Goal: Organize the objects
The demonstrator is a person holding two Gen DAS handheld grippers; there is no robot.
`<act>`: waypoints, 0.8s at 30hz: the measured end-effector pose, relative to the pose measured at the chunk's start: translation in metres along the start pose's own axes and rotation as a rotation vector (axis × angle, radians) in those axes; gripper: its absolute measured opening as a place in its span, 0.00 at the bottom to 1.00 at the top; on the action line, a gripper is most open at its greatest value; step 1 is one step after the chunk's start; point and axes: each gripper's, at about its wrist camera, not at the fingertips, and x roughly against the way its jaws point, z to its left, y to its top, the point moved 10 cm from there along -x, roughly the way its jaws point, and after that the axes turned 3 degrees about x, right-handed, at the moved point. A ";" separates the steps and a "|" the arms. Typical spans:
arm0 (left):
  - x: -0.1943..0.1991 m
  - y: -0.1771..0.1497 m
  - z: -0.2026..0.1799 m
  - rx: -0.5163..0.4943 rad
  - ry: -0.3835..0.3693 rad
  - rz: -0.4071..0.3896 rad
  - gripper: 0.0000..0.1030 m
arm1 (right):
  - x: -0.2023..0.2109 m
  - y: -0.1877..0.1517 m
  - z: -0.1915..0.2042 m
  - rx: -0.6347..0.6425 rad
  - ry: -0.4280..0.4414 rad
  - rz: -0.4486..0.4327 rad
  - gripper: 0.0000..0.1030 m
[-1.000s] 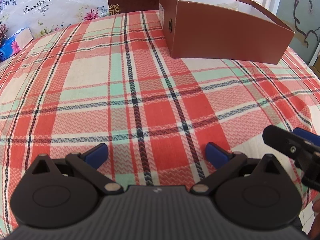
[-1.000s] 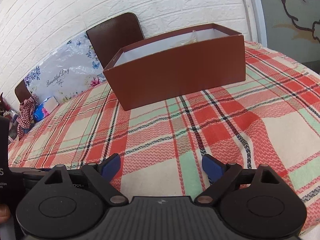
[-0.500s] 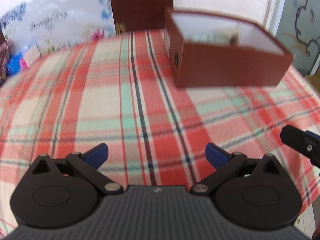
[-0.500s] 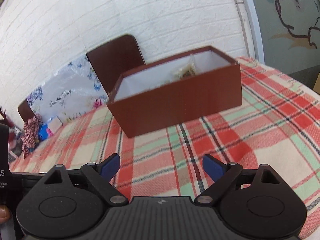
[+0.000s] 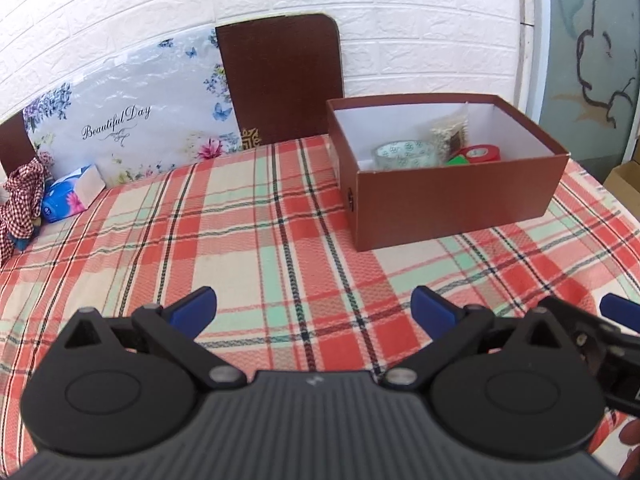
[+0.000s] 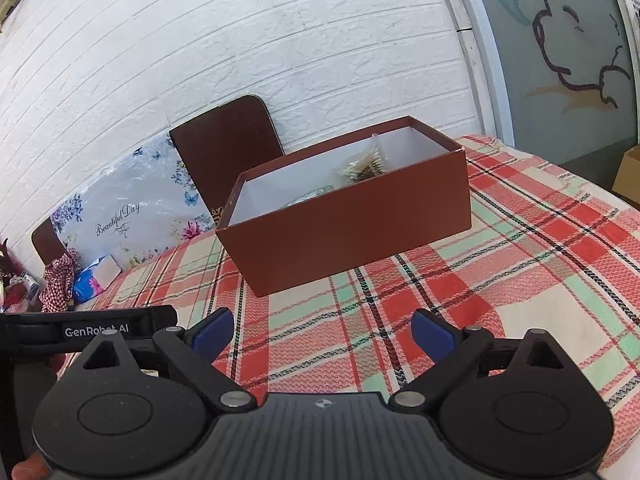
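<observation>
Left wrist view shows my left tool [image 5: 311, 309] spread wide with nothing between its pads, held back above the plaid worktop [image 5: 240, 248] so I can see into the brown box [image 5: 452, 200]. Tape rolls [image 5: 404, 154] and a packet sit inside, gathered there for tidiness. My right tool [image 6: 323, 331] has just been opening, also empty, facing the box.

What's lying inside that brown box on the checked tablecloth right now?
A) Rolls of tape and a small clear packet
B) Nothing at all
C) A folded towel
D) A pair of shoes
A: the left wrist view looks into the brown box and shows a patterned roll of tape, a red roll of tape and a small clear packet against its white inner wall.
</observation>
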 end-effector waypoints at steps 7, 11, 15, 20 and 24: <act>-0.006 -0.008 -0.001 0.000 0.006 0.036 1.00 | 0.001 0.001 0.002 0.015 -0.001 -0.016 0.93; -0.008 -0.014 -0.001 0.002 0.005 0.054 1.00 | 0.001 -0.001 0.001 0.013 -0.004 -0.014 0.93; -0.010 -0.018 -0.003 -0.001 0.009 0.065 1.00 | 0.002 0.000 0.002 0.014 -0.006 -0.020 0.93; -0.013 -0.024 -0.004 -0.011 0.016 0.083 1.00 | 0.002 0.000 0.000 0.008 -0.008 -0.024 0.93; -0.014 -0.027 -0.006 -0.015 0.013 0.093 1.00 | 0.004 0.001 0.001 0.017 -0.012 -0.038 0.93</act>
